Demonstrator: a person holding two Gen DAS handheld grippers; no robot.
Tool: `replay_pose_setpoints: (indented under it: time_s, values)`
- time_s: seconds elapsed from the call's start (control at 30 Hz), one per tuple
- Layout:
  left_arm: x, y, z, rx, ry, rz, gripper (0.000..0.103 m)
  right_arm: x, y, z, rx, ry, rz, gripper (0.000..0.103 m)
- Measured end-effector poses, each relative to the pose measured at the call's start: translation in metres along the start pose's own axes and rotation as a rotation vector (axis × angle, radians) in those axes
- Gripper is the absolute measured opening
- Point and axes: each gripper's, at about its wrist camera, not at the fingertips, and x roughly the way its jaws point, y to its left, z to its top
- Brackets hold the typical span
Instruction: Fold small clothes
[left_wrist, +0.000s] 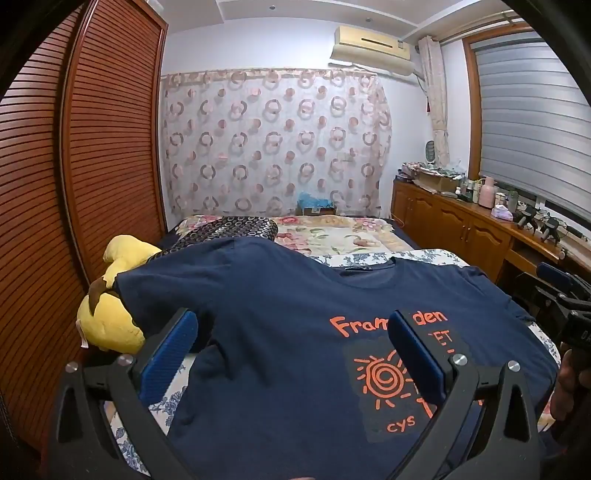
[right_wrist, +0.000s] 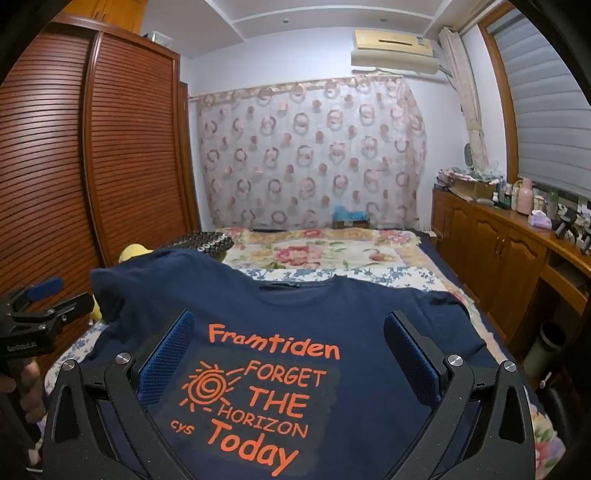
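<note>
Fingers of the left gripper (left_wrist: 291, 354) and the right gripper (right_wrist: 290, 356) are spread fully wide and grip nothing, both tools aimed forward and tilted a little downward over the bed (right_wrist: 332, 258). The navy T-shirt (right_wrist: 332, 325) lies flat, print up, beneath and between both finger pairs. Its long axis runs straight ahead of the fingertips, collar at the far end, hem nearest the fingers.

The T-shirt (right_wrist: 332, 314) is matt navy cloth with smooth orange print. The grippers (left_wrist: 293, 345) (right_wrist: 288, 349) are matt black plastic with ribbed blue pads (right_wrist: 166, 360) and shiny metal bolts. The wardrobe (left_wrist: 110, 147) is slatted, glossy wood; the yellow toy (left_wrist: 110, 325) is plush.
</note>
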Motion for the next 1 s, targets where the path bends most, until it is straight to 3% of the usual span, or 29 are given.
replay_pose_setpoints:
  time_s: [1.0]
  values:
    - [-0.006, 0.006, 0.007, 0.004, -0.015, 0.007, 0.103, 0.001, -0.002, -0.002, 0.011, 0.008, 0.002, 0.103]
